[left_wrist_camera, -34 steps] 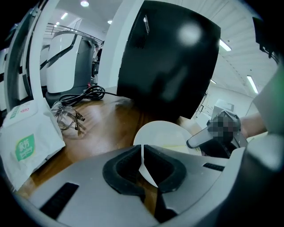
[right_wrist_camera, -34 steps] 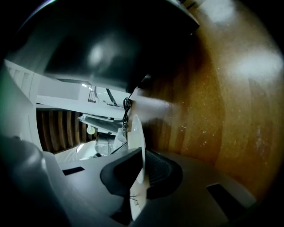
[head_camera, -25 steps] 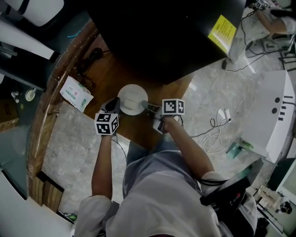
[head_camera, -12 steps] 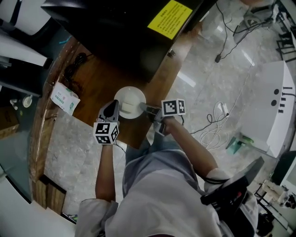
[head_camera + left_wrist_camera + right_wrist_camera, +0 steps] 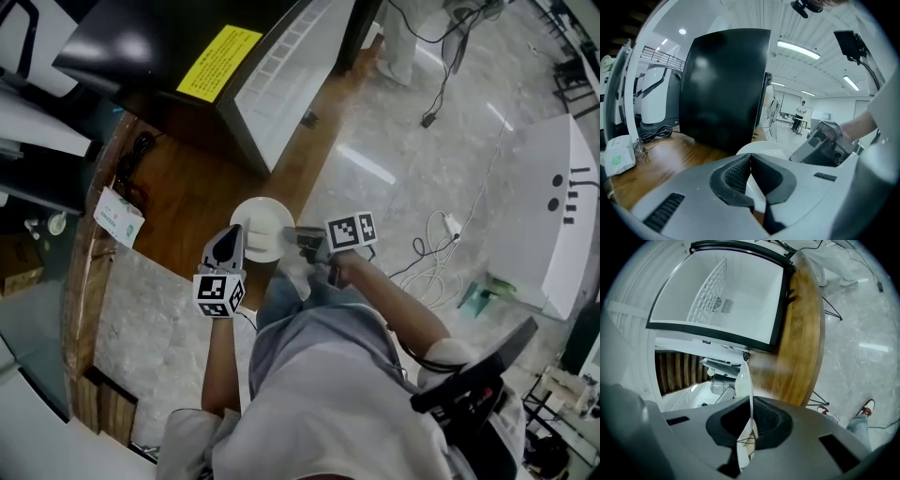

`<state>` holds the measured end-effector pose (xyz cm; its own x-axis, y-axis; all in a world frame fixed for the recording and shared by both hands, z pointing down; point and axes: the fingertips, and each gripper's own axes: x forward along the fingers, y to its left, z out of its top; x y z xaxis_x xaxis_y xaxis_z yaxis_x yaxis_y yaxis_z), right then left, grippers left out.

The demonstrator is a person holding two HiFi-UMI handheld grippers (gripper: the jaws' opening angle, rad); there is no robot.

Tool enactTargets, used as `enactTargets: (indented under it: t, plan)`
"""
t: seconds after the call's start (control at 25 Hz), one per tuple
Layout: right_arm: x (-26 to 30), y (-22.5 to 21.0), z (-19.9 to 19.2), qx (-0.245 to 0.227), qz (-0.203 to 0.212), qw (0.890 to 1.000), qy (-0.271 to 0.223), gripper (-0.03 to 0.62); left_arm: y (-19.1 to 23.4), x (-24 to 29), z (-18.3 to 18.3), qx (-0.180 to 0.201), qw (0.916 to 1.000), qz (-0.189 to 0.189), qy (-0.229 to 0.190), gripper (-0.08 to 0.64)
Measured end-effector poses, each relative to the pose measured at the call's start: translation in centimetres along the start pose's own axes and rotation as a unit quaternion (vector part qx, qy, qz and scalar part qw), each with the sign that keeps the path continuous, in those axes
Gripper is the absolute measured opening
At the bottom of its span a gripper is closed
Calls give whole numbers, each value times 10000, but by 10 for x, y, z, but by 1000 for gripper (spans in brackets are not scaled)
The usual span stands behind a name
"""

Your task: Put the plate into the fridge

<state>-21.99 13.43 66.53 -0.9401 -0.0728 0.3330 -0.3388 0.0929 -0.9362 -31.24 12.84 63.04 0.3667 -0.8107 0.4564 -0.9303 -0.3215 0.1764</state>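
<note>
Plate point(image 5: 262, 220) hangs mid-frame over the wooden bench point(image 5: 187, 192) edge. Left gripper point(image 5: 238, 234) fingers pinch its left rim, and right gripper point(image 5: 291, 233) fingers are clamped on its right. Open fridge point(image 5: 291, 66) is top centre.

A pale, short-sleeved shirt point(image 5: 328, 394) and blue jeans point(image 5: 281, 298) are worn, and a red and white shoe point(image 5: 867, 406) is seen in the right gripper view. The left tongs point(image 5: 236, 232) and the right tongs point(image 5: 292, 233) are cased in smooth light grey shells. Black ribbed pads point(image 5: 737, 174) are set in dark, rounded recesses, and short slotted grilles point(image 5: 665, 211) are moulded into the casing. Each is fitted with a white cube point(image 5: 352, 230) printed with black square markers.
</note>
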Motion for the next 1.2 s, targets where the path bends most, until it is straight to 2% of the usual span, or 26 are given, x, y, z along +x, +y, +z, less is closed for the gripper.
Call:
enactTargets:
  t: [0.12,0.32,0.56,0.64,0.76,0.88,1.08,1.2]
  plan:
    - [-62,-5,-2,9,51,10000,-25,23,-60,8,13,-41,10000,19,-77,20]
    - [-136,-21,5,180,176,9994,-250,23,-129,28,22,59,9998,-56,-181,20]
    - [-278,-48,25,180,255,9975,-641,23,-253,69,48,215,9989,-166,-375,20]
    - [-327,-51,43,201,297,9962,-791,23,-298,91,69,299,9982,-244,-448,20]
    - [-398,-49,91,257,353,9945,-955,23,-356,135,122,393,9971,-334,-566,20]
    - [-440,-50,136,259,356,9934,-1055,23,-385,174,164,402,9966,-338,-641,20]
    - [-468,-52,159,278,368,9912,-1243,23,-398,193,179,484,9962,-96,-719,20]
    - [-480,-44,195,338,469,9896,-1319,23,-399,213,203,485,9949,32,-886,20]
